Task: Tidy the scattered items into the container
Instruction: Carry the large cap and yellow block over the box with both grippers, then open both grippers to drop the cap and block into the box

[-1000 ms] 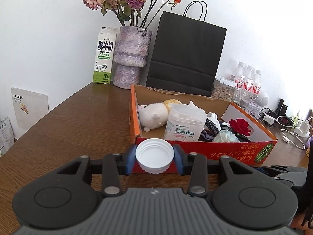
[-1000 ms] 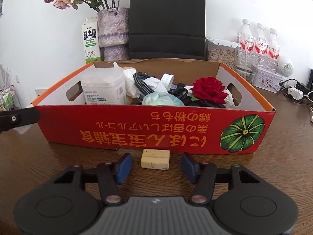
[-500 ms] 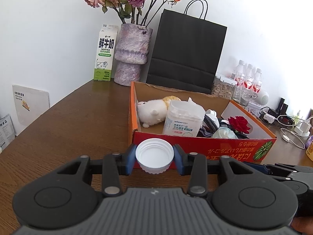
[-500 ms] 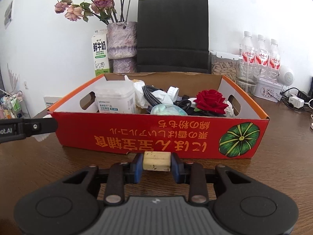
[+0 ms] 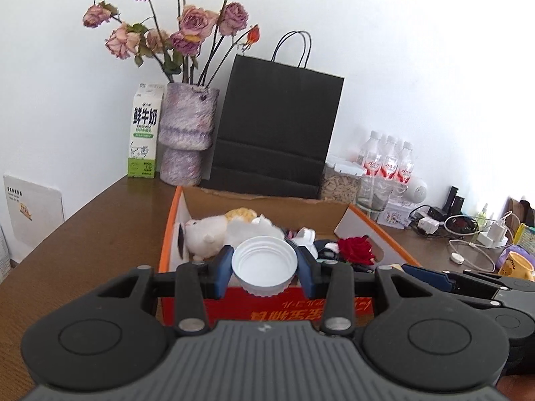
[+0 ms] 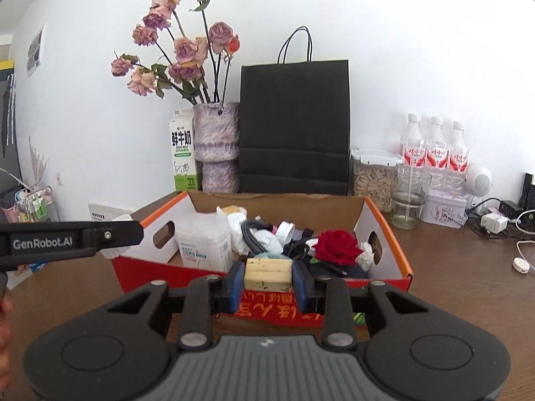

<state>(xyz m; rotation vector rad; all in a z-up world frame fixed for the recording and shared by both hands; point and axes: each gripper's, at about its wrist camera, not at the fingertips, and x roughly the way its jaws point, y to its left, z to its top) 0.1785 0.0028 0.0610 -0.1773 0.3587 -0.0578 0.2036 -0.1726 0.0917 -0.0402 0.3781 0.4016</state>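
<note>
Brown wooden table (image 6: 468, 294) against a white wall, with an open orange-and-red cardboard box (image 6: 384, 224) near the middle. Left gripper (image 5: 264, 265) has its jaws clamped on a white plastic lid (image 5: 264, 264), open side facing the camera, held above the box's near left corner. Right gripper (image 6: 267, 275) has its jaws closed on a small pale wooden block (image 6: 266, 273), held clear of the table at the box's near wall. Inside the box: a white plush toy (image 5: 205, 237) at the left end, a frosted tub with a printed label (image 6: 204, 240), a braided black cable (image 6: 250, 237), a red rose (image 6: 337, 247) toward the right end. Behind the box stand a black paper bag (image 6: 294, 127), a purple vase (image 6: 217, 143) of dried roses and a milk carton (image 6: 182, 153). Further right, 3 water bottles (image 6: 434, 150), a clear jar (image 6: 372, 180), then chargers and white cords (image 5: 478, 234) at the table's right edge.
</note>
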